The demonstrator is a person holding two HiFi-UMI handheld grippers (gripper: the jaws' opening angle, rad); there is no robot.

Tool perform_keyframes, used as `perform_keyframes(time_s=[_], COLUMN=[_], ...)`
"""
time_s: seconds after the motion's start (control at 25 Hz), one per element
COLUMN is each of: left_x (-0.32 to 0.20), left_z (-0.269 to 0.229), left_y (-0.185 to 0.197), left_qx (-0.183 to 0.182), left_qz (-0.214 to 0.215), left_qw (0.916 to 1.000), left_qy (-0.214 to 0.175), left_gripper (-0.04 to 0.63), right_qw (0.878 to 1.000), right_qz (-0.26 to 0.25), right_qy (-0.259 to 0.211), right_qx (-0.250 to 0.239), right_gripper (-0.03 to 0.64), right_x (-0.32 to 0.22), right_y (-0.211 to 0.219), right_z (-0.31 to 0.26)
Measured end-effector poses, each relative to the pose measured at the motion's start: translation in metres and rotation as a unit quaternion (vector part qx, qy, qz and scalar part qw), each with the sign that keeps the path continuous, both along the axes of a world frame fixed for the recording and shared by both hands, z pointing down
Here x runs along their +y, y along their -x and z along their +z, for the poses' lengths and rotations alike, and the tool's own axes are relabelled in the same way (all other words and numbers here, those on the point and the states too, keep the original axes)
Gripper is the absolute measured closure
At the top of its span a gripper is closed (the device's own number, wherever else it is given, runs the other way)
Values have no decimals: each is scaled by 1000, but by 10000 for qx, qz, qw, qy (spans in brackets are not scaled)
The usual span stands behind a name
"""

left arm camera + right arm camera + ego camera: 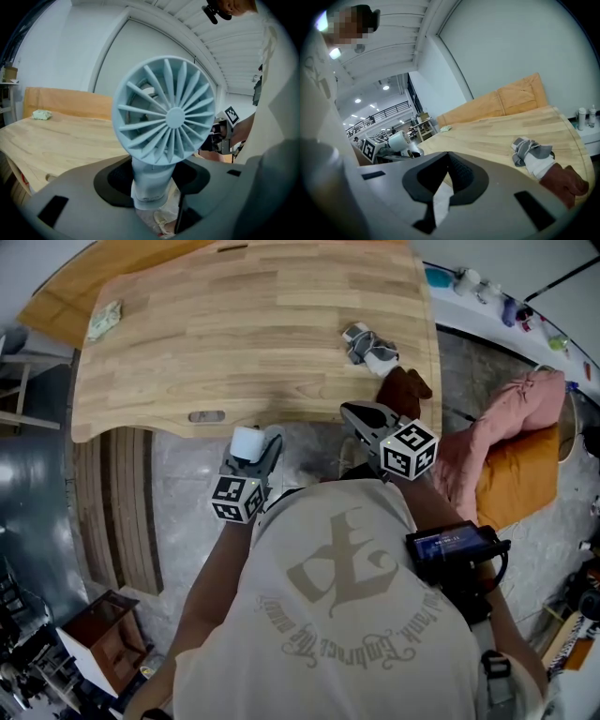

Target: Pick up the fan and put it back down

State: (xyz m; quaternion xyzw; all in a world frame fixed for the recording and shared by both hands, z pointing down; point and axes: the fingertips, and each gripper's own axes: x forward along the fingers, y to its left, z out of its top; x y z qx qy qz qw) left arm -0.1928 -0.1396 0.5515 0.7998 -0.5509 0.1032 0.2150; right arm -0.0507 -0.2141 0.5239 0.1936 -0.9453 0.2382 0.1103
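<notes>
A small pale blue fan point(166, 110) with a round slatted head stands upright between my left gripper's point(152, 183) jaws, which are shut on its handle. In the head view the fan point(248, 442) and left gripper point(255, 454) hang just off the near edge of the wooden table point(253, 334), above the floor. My right gripper point(361, 416) is beside it to the right, also at the table's edge. Its jaws point(446, 159) meet at the tips with nothing between them. The fan point(401, 139) shows small at the left of the right gripper view.
A grey and white bundle of cloth point(368, 345) and a brown piece point(403, 390) lie on the table's right side near the right gripper. A crumpled green thing point(105, 320) lies at the far left. A pink and orange heap point(516, 446) sits right of the table.
</notes>
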Motion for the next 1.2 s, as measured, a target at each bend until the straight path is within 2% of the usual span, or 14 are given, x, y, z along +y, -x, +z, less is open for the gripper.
perform_keyframes(time_s=[0.48, 0.96, 1.2], left_x=[-82, -106, -161], left_z=[11, 32, 57], left_y=[-51, -48, -76], left_qx=[-95, -305, -413], left_qz=[206, 251, 202], left_qw=[9997, 9989, 9982], left_qy=[106, 258, 377], left_gripper=[362, 362, 362], right_qw=[9999, 9999, 9996], right_qz=[88, 97, 162], right_qy=[56, 115, 217], right_qx=[-18, 27, 44], right_gripper=[603, 603, 603], right_x=[-73, -76, -118], right_y=[-46, -39, -76], right_z=[2, -7, 10])
